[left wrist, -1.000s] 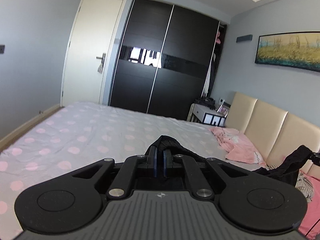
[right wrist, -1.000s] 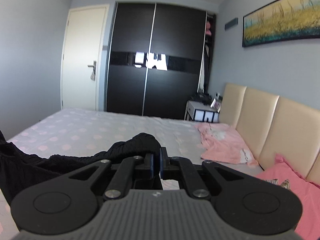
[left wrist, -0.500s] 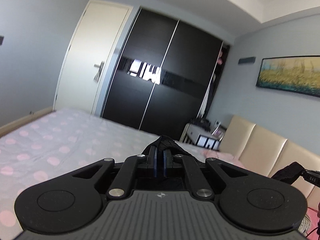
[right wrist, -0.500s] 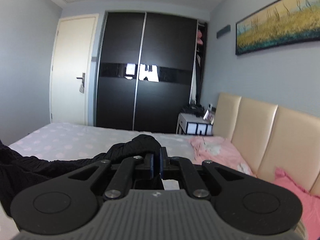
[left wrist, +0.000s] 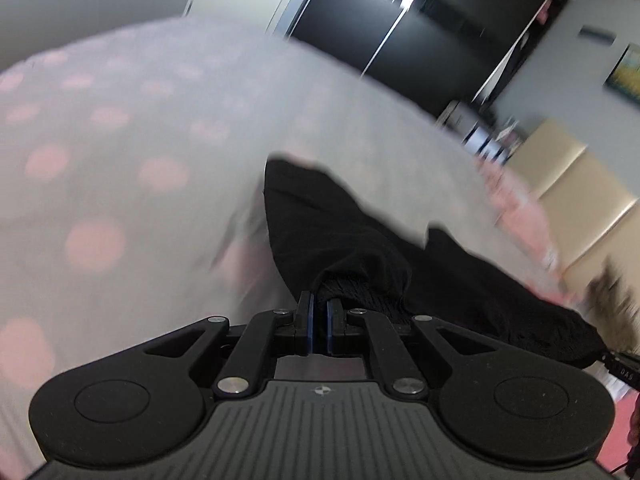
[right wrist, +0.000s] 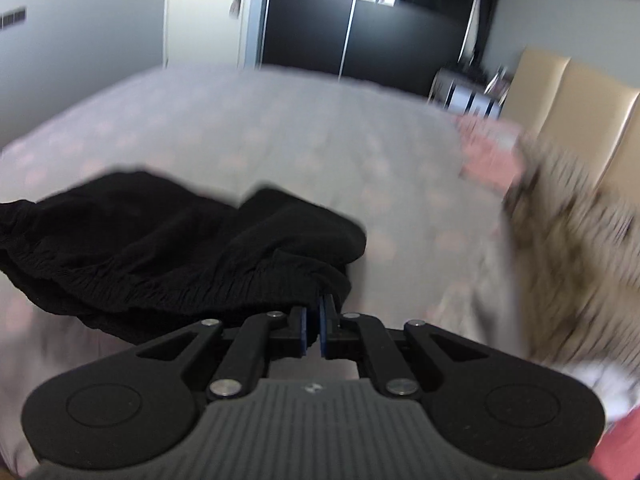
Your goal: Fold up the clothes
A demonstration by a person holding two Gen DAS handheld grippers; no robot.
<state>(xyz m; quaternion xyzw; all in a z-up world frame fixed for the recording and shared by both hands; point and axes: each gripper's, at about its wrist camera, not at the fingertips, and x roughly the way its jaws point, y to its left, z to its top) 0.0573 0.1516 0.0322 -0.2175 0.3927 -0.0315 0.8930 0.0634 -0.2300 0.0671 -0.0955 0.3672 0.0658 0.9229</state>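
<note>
Both grippers pinch one black garment [right wrist: 168, 248] by its gathered band: the left gripper [left wrist: 319, 308] one end, the right gripper [right wrist: 313, 312] the other. Its long axis runs between them, the cloth hanging forward over the dotted bed [left wrist: 120, 128], each hand equally near. No readable label on it.

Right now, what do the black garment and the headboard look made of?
Black garment: soft knit or woven cloth, matte; the gathered, ribbed band near the right tool suggests an elastic waistband.
Headboard: beige padded panels with a slight sheen, probably leather or faux leather; motion blur leaves it open.
</note>
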